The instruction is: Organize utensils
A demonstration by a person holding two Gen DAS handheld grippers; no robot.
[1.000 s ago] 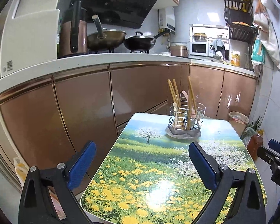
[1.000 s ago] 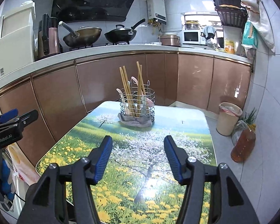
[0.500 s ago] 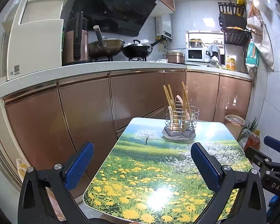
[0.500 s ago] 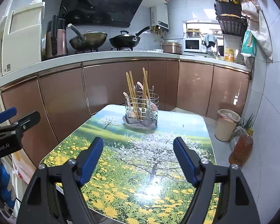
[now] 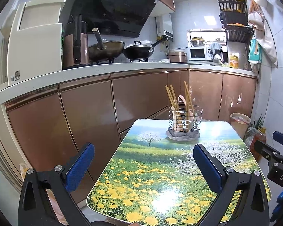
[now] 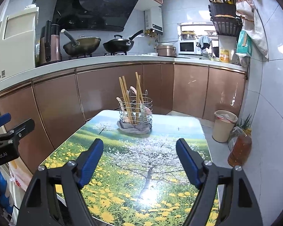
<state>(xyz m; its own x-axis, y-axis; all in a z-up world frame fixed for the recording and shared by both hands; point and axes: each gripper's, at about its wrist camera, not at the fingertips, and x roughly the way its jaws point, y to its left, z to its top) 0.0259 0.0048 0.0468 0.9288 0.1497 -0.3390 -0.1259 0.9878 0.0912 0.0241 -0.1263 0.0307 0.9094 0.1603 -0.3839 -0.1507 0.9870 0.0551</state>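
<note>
On table point(image 6: 179, 131): one wire holder point(image 6: 135, 113), four chopsticks point(image 6: 125, 94)

We see bare table point(image 6: 160, 169) ahead; only the wire utensil holder point(image 6: 135, 113) stands at its far end.

The wire basket point(image 6: 135, 113) sits upright at the far end of the table, on a crumpled grey cloth point(image 6: 133, 128). Wooden chopsticks point(image 6: 125, 92) lean out the top, with a few pale spoons point(image 6: 120, 103) tucked in beside them.
</note>
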